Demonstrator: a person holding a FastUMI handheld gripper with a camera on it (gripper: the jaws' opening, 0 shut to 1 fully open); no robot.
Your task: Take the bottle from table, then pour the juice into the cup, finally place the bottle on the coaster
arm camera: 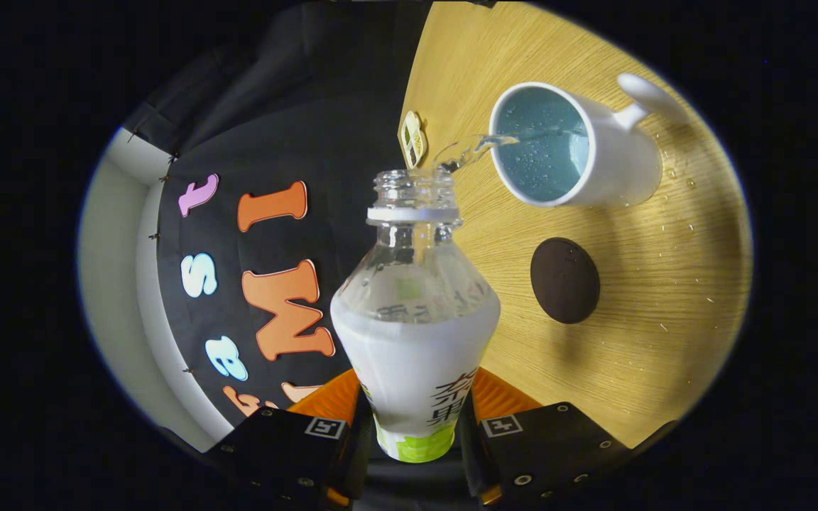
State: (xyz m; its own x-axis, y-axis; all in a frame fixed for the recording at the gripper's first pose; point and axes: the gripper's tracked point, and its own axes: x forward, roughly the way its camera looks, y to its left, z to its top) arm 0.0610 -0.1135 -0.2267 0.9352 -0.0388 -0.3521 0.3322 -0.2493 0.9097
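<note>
Wooden table (664,284) edge behind claw (415,419) clamping pouring bottle (415,333).

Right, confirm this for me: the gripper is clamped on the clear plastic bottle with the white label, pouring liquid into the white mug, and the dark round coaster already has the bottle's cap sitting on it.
Wrong on one point: the dark round coaster is bare, with no cap on it. The rest holds in the gripper view: the gripper is clamped on the clear plastic bottle with the white label, and a stream runs from its open neck into the white mug on the wooden table.
</note>
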